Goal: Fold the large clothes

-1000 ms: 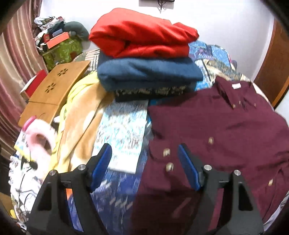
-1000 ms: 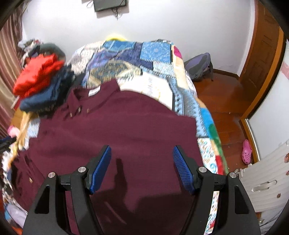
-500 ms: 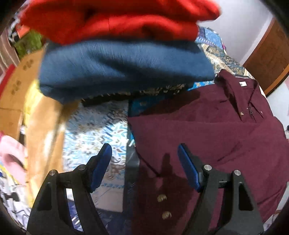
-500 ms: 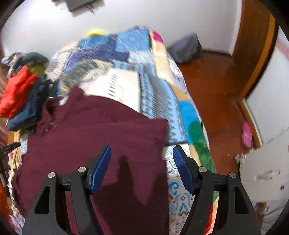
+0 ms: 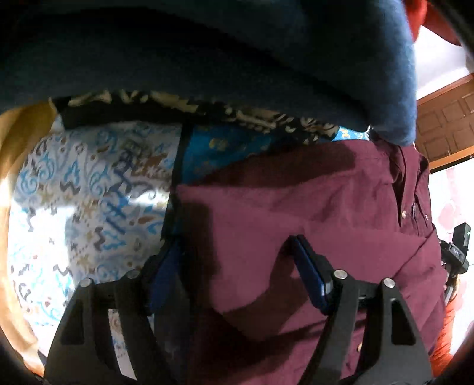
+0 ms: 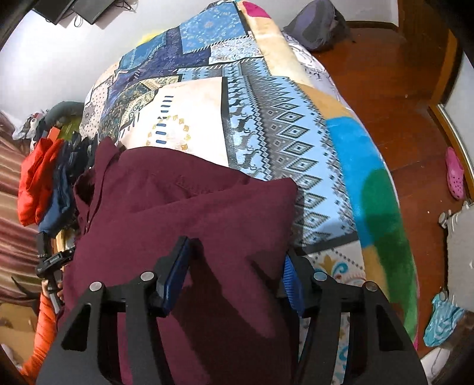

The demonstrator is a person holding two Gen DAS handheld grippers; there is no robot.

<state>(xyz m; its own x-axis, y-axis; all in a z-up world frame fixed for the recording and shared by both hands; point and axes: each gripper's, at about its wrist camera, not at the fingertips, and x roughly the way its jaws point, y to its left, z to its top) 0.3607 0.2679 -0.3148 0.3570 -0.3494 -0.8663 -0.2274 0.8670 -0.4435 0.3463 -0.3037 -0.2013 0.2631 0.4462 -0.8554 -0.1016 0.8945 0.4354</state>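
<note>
Maroon shirt (image 6: 183, 213) lower half cut off behind black gripper frames.

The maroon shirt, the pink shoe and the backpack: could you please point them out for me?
maroon shirt (image 6: 183, 213): right wrist view, its upper panel.
pink shoe (image 6: 454, 173): right wrist view, its middle.
backpack (image 6: 317, 25): right wrist view, its top.

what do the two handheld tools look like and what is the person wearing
Both the left tool and right tool have matte black angular frames with triangular cut-outs, silver round screw heads, and blue ribbed pads on the fingers. The person wears an orange sleeve.
</note>
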